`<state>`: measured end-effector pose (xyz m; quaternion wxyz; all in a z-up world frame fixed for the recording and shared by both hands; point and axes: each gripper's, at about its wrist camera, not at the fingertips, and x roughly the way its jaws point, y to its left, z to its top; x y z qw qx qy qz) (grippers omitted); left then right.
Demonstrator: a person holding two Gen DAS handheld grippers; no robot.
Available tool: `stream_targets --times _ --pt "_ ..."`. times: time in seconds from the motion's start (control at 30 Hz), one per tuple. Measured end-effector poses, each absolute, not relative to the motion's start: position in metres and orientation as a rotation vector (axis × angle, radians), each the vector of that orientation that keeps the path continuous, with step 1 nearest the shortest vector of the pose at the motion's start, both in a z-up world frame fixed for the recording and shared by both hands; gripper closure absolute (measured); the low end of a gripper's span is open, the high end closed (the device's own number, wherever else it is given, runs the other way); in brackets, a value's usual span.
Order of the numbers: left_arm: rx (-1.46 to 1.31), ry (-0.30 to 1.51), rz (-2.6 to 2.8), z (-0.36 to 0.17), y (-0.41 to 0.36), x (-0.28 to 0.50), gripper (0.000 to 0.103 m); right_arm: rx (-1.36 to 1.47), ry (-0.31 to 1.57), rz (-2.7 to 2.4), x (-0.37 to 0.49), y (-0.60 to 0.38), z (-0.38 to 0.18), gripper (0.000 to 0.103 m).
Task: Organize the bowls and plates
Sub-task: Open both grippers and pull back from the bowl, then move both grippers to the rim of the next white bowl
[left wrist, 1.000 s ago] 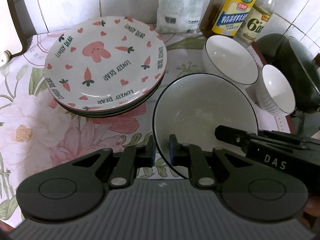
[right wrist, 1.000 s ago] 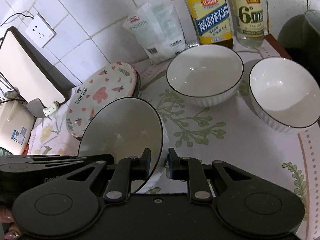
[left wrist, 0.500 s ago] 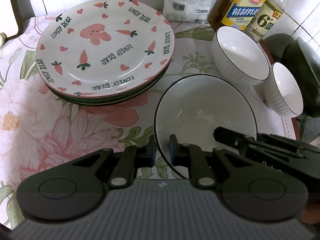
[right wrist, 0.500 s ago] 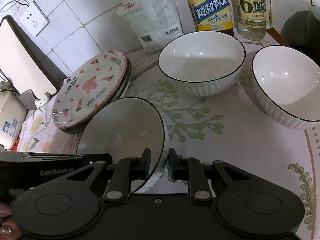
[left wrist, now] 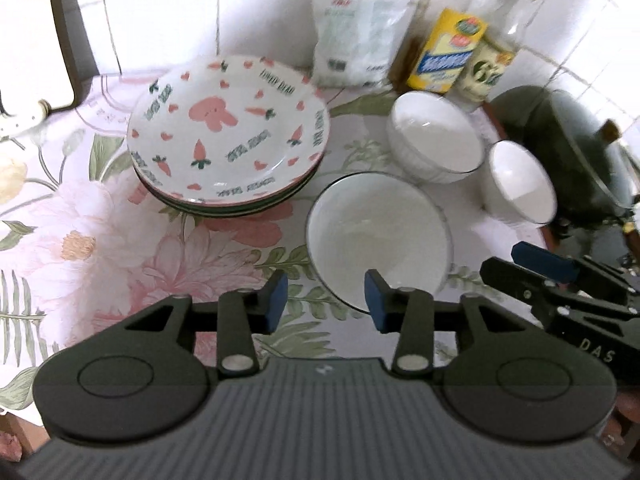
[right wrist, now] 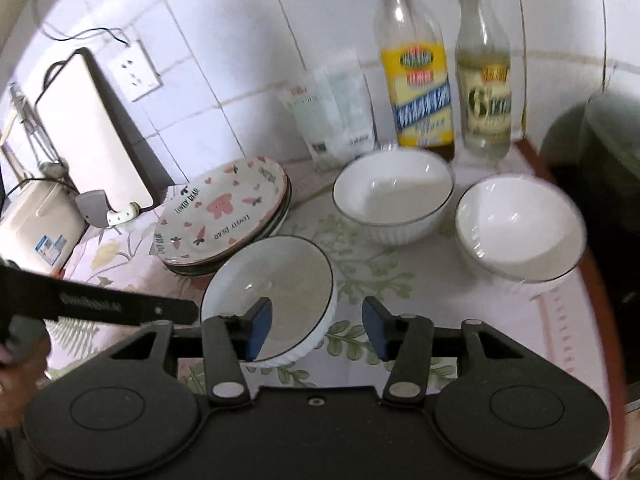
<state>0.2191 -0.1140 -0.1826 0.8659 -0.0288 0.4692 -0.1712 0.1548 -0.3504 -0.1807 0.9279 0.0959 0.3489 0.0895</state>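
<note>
Both my left gripper and right gripper have just been opening, pads clear of the black-rimmed white ceramic bowl resting on the floral tablecloth, beside the stacked carrot-print plates.

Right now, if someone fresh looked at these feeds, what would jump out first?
The carrot-and-bunny plate stack at the left, loud against the floral tablecloth. Next, three white bowls: the nearest bowl sits on the cloth just ahead of both grippers, with two more bowls behind it near the bottles. The left gripper and right gripper have just been opening and hold nothing.
</note>
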Motion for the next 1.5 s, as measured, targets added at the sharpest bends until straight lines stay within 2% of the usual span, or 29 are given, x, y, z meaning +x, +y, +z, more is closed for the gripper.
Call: stream_targets --times 0.23,0.47,0.77,1.13,1.5 --pt "-0.031 0.926 -0.419 -0.146 -0.131 0.187 0.058 0.13 0.64 0.187 0.118 -0.366 -0.146 0.047" --pt "0.003 0.876 -0.455 -0.121 -0.155 0.163 0.055 0.075 0.58 0.181 0.092 -0.392 -0.119 0.041" --pt "0.037 0.853 -0.483 -0.1 -0.211 0.168 0.046 0.004 0.535 0.161 0.091 -0.425 -0.119 0.037" --pt "0.114 0.875 -0.444 -0.144 -0.295 0.222 0.045 0.149 0.579 0.031 0.144 -0.475 -0.175 0.037" --pt "0.082 0.935 -0.353 -0.21 -0.331 0.269 0.049 0.217 0.619 -0.049 0.184 -0.491 -0.223 0.037"
